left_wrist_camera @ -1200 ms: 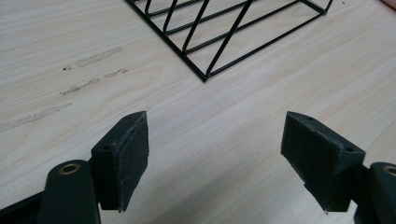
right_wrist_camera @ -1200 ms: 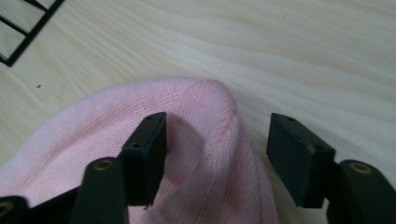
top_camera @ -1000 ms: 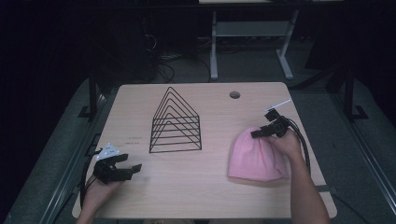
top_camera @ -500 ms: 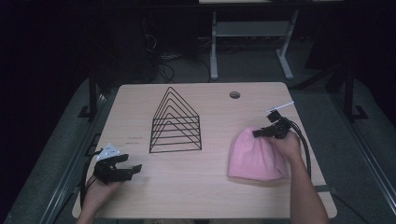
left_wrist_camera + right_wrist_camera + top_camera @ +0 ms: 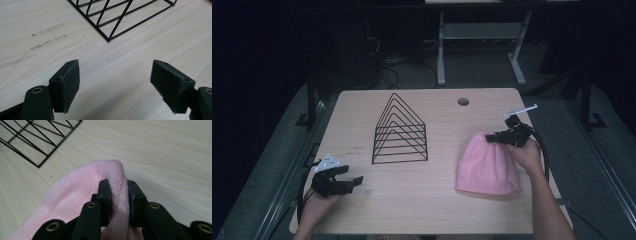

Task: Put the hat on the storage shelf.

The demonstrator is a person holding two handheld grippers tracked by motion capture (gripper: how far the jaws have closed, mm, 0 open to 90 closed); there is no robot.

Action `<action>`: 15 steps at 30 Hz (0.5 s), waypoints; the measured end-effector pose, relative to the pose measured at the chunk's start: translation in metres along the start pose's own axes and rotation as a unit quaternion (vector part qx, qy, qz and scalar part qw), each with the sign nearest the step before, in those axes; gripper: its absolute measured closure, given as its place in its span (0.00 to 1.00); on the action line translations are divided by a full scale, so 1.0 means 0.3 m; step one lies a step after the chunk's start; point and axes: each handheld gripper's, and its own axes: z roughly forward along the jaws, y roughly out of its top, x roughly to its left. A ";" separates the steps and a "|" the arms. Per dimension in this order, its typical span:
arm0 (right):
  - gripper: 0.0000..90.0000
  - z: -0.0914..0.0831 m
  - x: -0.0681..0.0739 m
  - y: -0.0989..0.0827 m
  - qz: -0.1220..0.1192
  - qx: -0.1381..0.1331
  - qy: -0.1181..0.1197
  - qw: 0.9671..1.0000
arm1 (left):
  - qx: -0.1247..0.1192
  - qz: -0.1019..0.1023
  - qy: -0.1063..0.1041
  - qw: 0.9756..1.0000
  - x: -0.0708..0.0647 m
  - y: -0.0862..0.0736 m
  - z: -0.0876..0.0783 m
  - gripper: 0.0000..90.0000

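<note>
A pink knit hat lies on the right side of the wooden table. My right gripper is at the hat's far top edge; its jaws have just been closing and now pinch a fold of the hat, lifting that edge slightly. A black wire rack of nested triangles stands at the table's middle. My left gripper rests near the front left corner, jaws wide open over bare wood, with nothing between them. The rack's corner shows just ahead of the left gripper.
A round cable hole sits near the table's far edge. Behind the table stand a white desk frame and loose cables on a dark floor. Bare wood stretches between the rack and the hat and along the front edge.
The right gripper's jaws closed on the hat's top edge and rose a little, drawing that edge up. The left gripper stayed put.
</note>
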 end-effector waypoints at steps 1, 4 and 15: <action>0.84 -0.011 0.006 0.002 -0.005 -0.004 -0.001 1.000 | 0.000 0.001 0.000 1.000 0.001 -0.001 0.000 0.26; 0.84 -0.044 0.024 0.004 -0.010 -0.019 -0.001 1.000 | 0.000 0.001 0.000 1.000 0.001 -0.002 -0.001 0.26; 0.84 -0.170 0.095 0.007 -0.037 -0.068 -0.002 0.997 | 0.000 -0.002 -0.003 1.000 -0.004 -0.001 0.000 0.26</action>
